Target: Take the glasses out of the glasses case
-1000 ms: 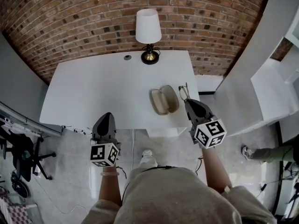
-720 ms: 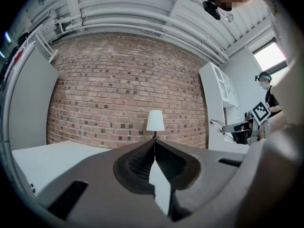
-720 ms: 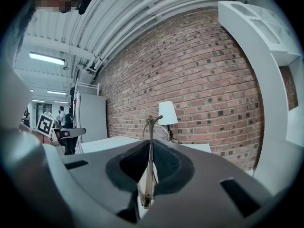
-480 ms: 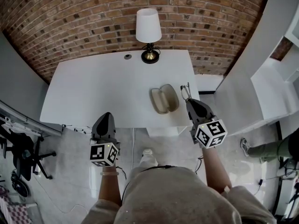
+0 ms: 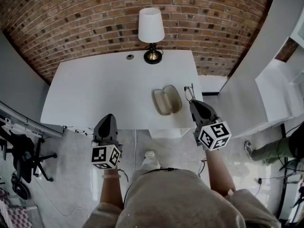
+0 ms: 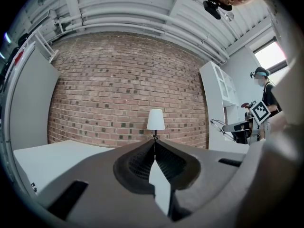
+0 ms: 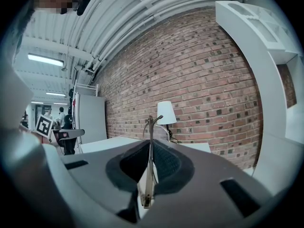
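Observation:
The beige glasses case (image 5: 166, 100) lies open on the white table (image 5: 104, 87), near its front right corner, with nothing inside. My right gripper (image 5: 192, 102) hovers just right of the case, shut on the thin-framed glasses (image 5: 188, 93); in the right gripper view the glasses' arm (image 7: 149, 170) is pinched between the pads and the frame (image 7: 151, 126) sticks up past the tips. My left gripper (image 5: 107, 125) hangs at the table's front edge, off to the left of the case. Its jaws are shut with nothing in them (image 6: 154, 148).
A lamp with a white shade (image 5: 151, 30) stands at the back of the table, next to a small round hole (image 5: 129, 58). A brick wall runs behind. White cabinets (image 5: 280, 89) are at the right; an office chair (image 5: 23, 160) at the left. A person's leg (image 5: 273, 153) shows at the right.
Both grippers stay where they were, the right still holding the glasses. Only the person's leg at the right edge has shifted.

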